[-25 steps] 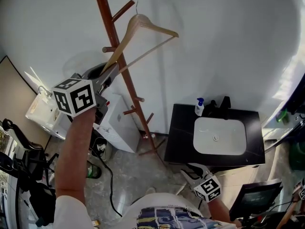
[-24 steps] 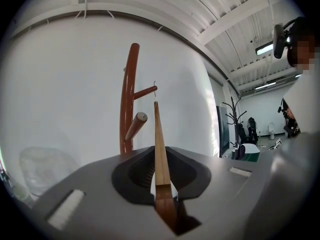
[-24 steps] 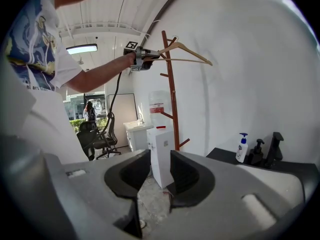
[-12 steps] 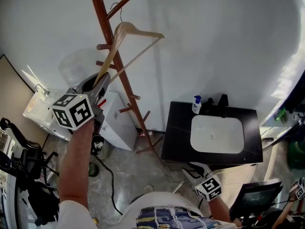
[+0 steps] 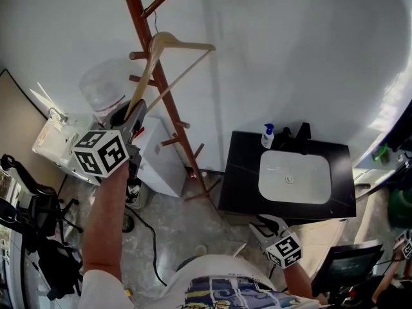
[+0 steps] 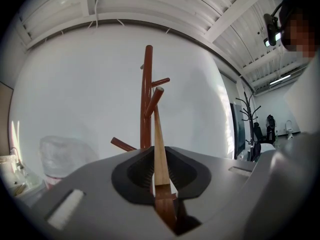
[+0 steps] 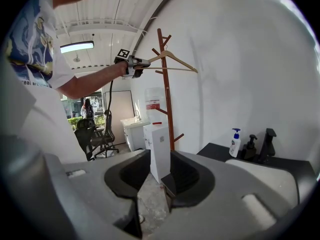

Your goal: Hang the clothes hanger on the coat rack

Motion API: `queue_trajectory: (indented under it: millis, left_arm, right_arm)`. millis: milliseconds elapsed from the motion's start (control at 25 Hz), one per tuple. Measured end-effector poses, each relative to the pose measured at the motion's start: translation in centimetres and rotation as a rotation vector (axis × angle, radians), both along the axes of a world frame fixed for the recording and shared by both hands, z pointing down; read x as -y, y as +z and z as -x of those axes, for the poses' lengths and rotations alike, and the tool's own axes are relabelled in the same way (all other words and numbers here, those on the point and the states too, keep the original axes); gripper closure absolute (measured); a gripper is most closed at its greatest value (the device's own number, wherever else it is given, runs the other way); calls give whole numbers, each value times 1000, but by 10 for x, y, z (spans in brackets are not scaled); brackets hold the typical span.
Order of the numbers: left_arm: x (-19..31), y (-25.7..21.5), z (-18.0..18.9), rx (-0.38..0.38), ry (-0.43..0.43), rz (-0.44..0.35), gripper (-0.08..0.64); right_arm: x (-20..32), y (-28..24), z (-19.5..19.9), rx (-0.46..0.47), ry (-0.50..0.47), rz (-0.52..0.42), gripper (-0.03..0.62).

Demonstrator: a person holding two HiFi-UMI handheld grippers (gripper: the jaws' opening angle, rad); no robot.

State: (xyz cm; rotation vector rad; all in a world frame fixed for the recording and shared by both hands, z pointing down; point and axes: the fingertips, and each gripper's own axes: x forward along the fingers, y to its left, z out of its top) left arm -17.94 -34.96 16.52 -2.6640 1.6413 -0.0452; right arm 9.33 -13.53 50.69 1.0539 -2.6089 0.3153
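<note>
Left tongs (image 6: pixel 161 178) are clamped on the end of one wooden arm of the clothes hanger (image 6: pixel 159 139), and that end is buried between the pads, so its tip cannot be seen. From the left gripper view the hanger shows edge-on as a single narrow strip rising toward the top of the coat rack (image 6: pixel 146 104); its far arm, its lower bar and its hook are all hidden behind that strip. In the head view the hanger's long axis runs from the tongs at centre left up to its shoulder in the upper middle, then bends rightward, the free arm pointing to the right, with the held arm and the bar crossing in front of the rack's pole. The wire hook (image 5: pixel 155 23) is a faint line just beside the pole, and whether it rests on a peg cannot be told. Right tongs (image 7: pixel 160 180), low in the head view's lower right, stand apart and grip nothing; a white cabinet (image 7: pixel 160 149) shows through the gap.
</note>
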Motion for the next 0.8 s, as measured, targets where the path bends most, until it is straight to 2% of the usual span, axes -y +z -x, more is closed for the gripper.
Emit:
queue_trajectory:
  millis: [560,800]
  left_arm:
    - [-6,-5,-1,96,-46,-76,472]
    - [-14,-2,1,106,-66,-79,462]
  right_arm:
    - [-1,-2,-2,5,-3,-5,469]
    - [-5,-3,-4,7,-14,-10,469]
